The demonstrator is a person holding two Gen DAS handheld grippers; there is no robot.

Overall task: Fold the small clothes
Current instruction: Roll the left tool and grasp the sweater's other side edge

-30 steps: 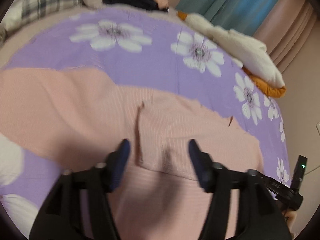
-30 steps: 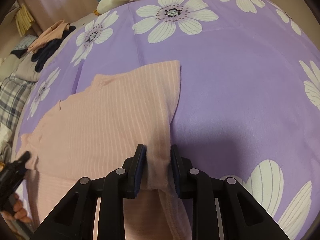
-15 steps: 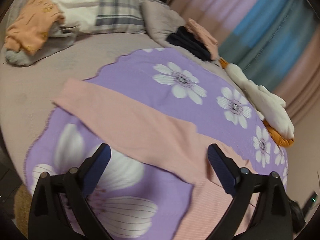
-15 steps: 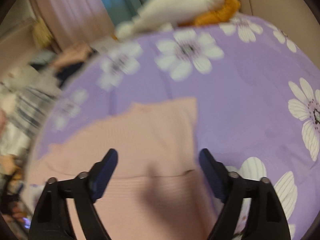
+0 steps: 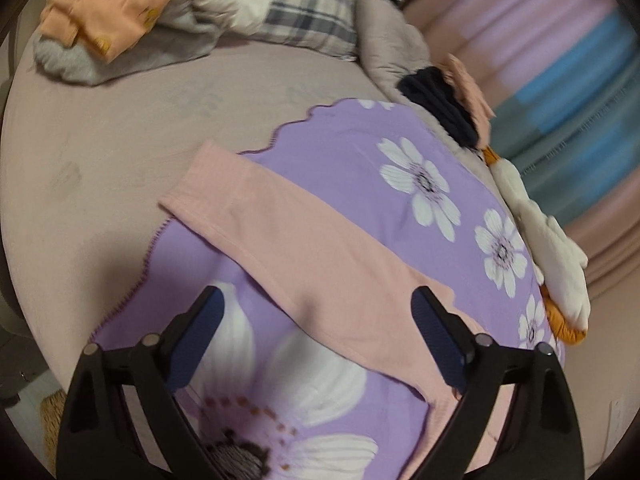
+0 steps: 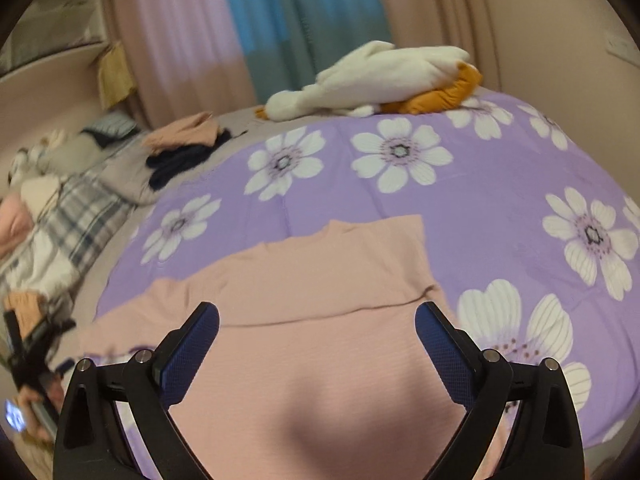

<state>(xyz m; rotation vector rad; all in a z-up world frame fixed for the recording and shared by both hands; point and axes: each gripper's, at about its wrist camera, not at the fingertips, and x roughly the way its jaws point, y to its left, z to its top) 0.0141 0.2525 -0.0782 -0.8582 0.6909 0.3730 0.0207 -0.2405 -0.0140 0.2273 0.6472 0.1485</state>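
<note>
The left hand-held gripper (image 5: 316,344) has its jaws wide and easing inward, nothing pinched; one long sleeve (image 5: 288,252) of the pink ribbed top (image 6: 320,352) runs on the blanket below the gap. The right hand-held gripper (image 6: 316,350) is empty too, jaws spread and opening, above the top's body, where a folded-over panel ends in a straight crease just beyond the fingertips.

The top lies flat on the purple flowered blanket (image 6: 500,184), which is spread on a bed. The likeliest fault is a pinch that also catches the blanket, since both are thin and lie in contact; lifting would then drag the whole layout. A grab at mid-sleeve rather than near the cuff (image 5: 192,192) would probably leave the end trailing, and a shallow bite may slip.

The cuff reaches past the blanket's scalloped edge onto the plain grey sheet (image 5: 120,140), so it sits near the bed's side. Beyond the sleeve there is bare blanket to sweep across. Further out lie a plaid pillow (image 5: 312,12), an orange garment (image 5: 116,8) on grey cloth, a dark and peach clothes pile (image 6: 188,148) and a white plush goose (image 6: 384,76), all well apart from the top.
</note>
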